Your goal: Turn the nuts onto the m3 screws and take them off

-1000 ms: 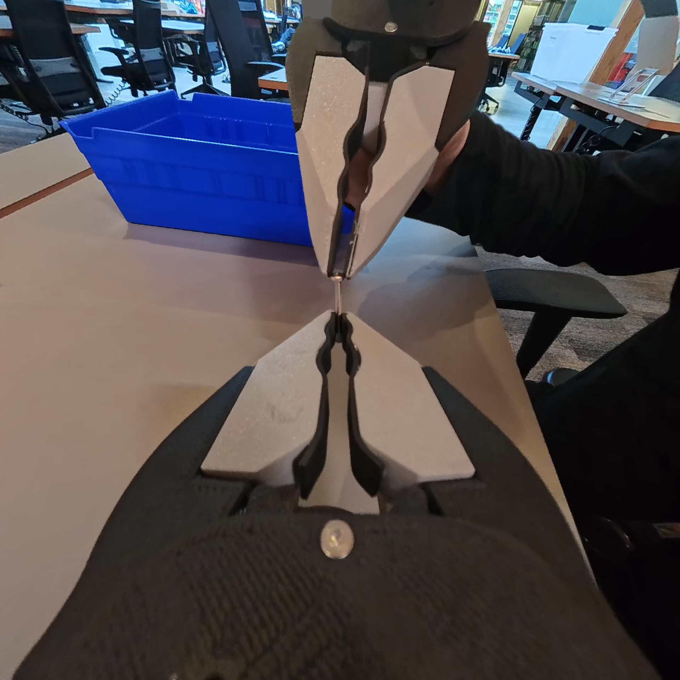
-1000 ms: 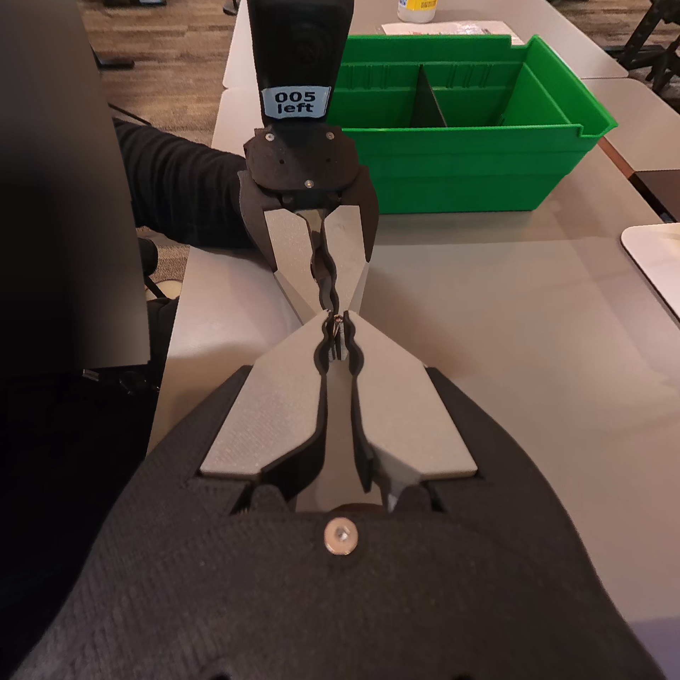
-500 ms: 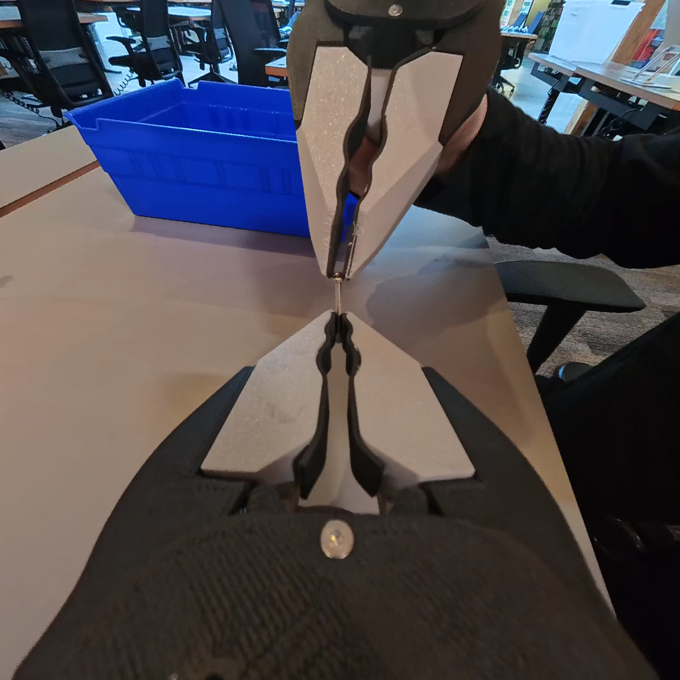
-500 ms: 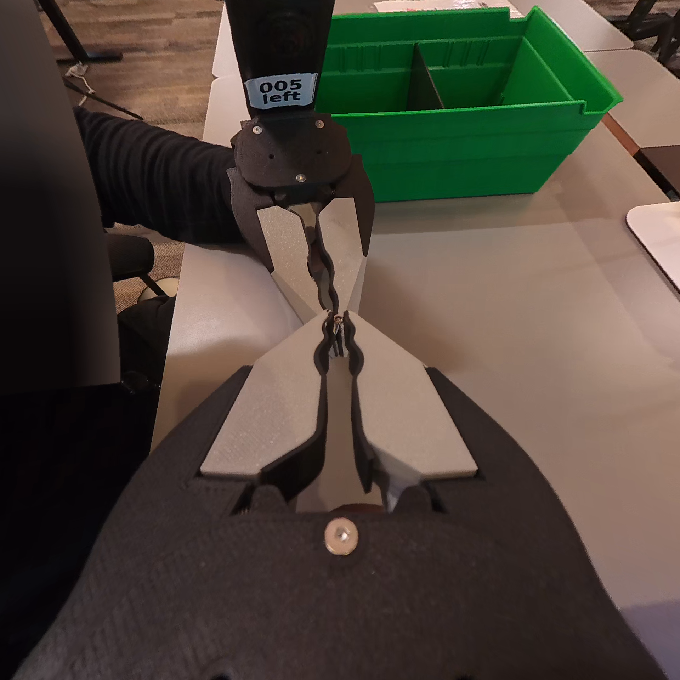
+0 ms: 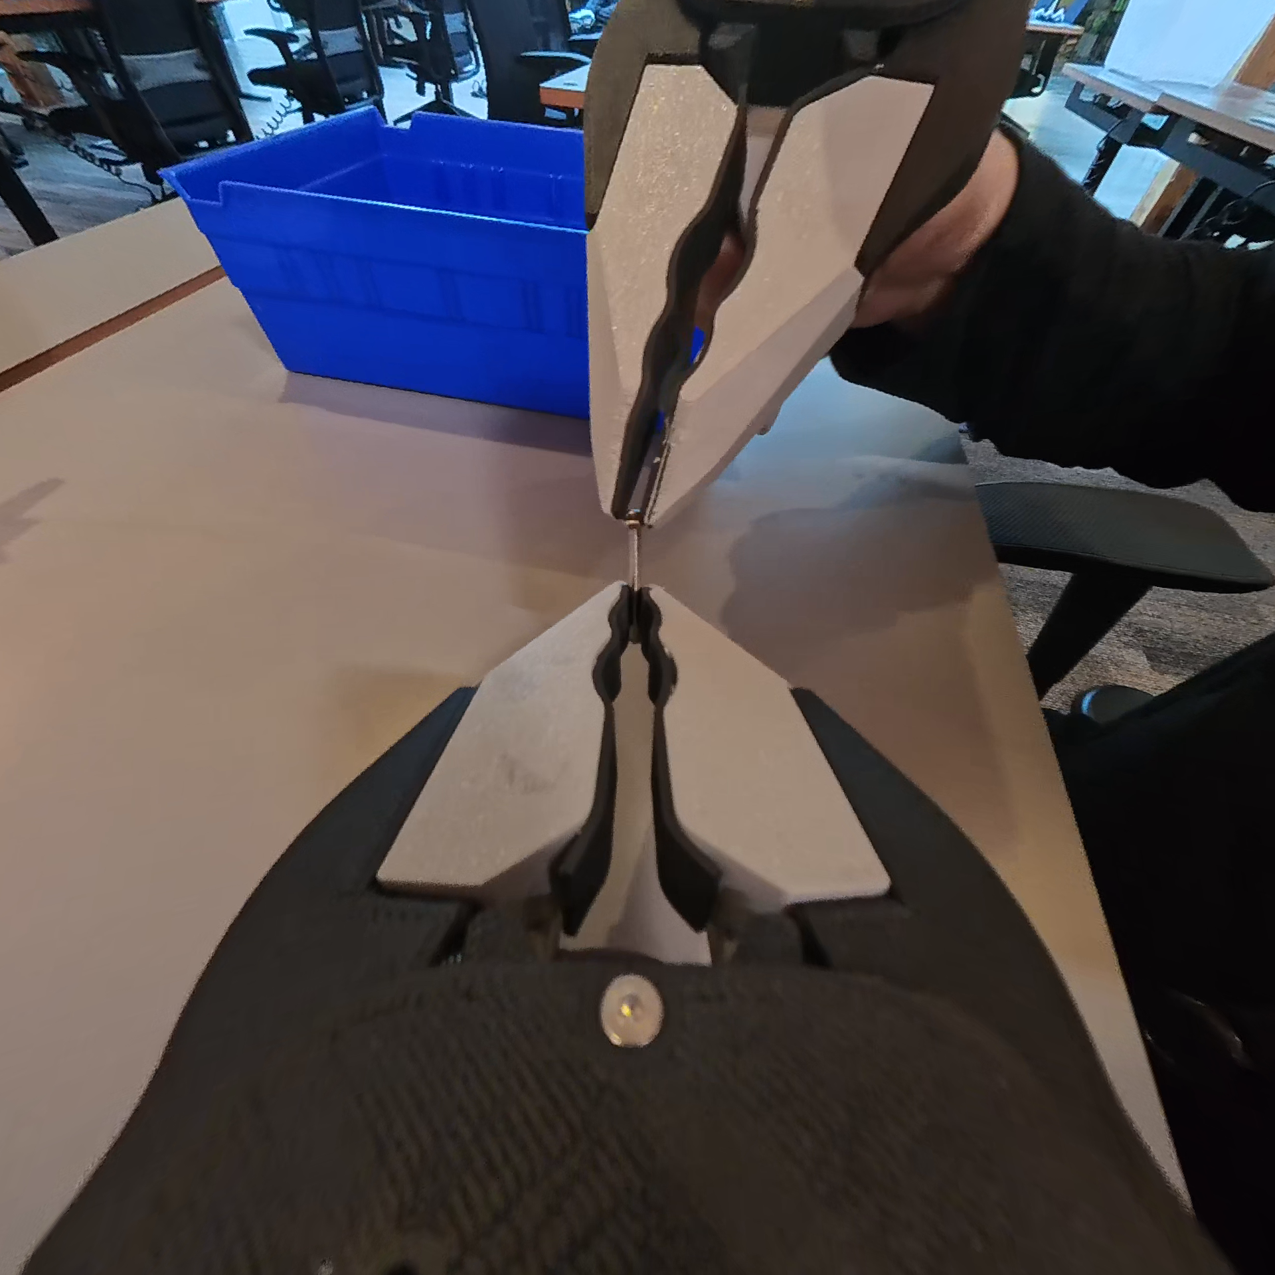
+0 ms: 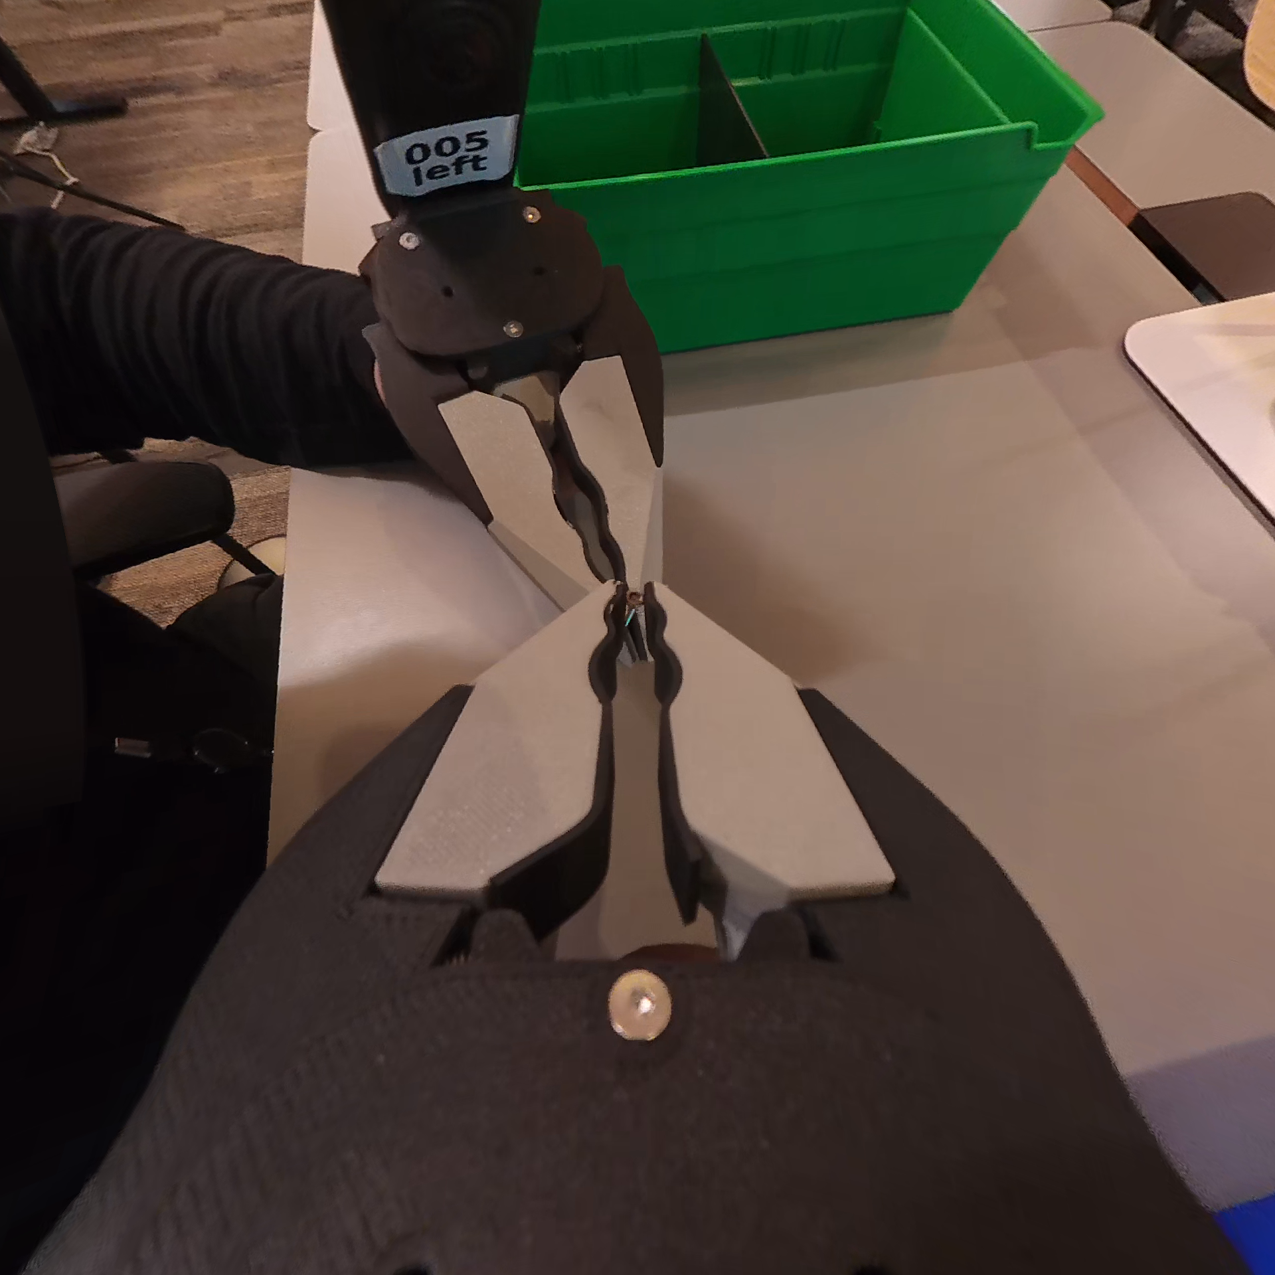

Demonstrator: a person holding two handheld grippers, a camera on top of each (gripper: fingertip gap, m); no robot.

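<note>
In the left wrist view my left gripper (image 5: 633, 592) is shut on a thin silver m3 screw (image 5: 633, 560) whose shaft sticks out past its tips. My right gripper (image 5: 636, 514) comes down from above, tip to tip with it, and is shut on a small nut (image 5: 637, 516) at the screw's far end. In the right wrist view my right gripper (image 6: 631, 600) pinches the small dark nut (image 6: 635, 610), and the left gripper (image 6: 621, 578) meets it from above. Both are held above the grey table (image 5: 276, 586).
A blue bin (image 5: 414, 290) stands behind on the table in the left wrist view. A green bin (image 6: 793, 262) with a dark divider stands behind in the right wrist view. A white board (image 6: 1214, 400) lies at the right. A black chair (image 5: 1118, 538) is beside the table edge. The grippers are tip to tip, or close to it.
Both grippers stay shut and tip to tip. The left gripper has tilted in the right wrist view, and the right gripper looms larger and closer in the left wrist view.
</note>
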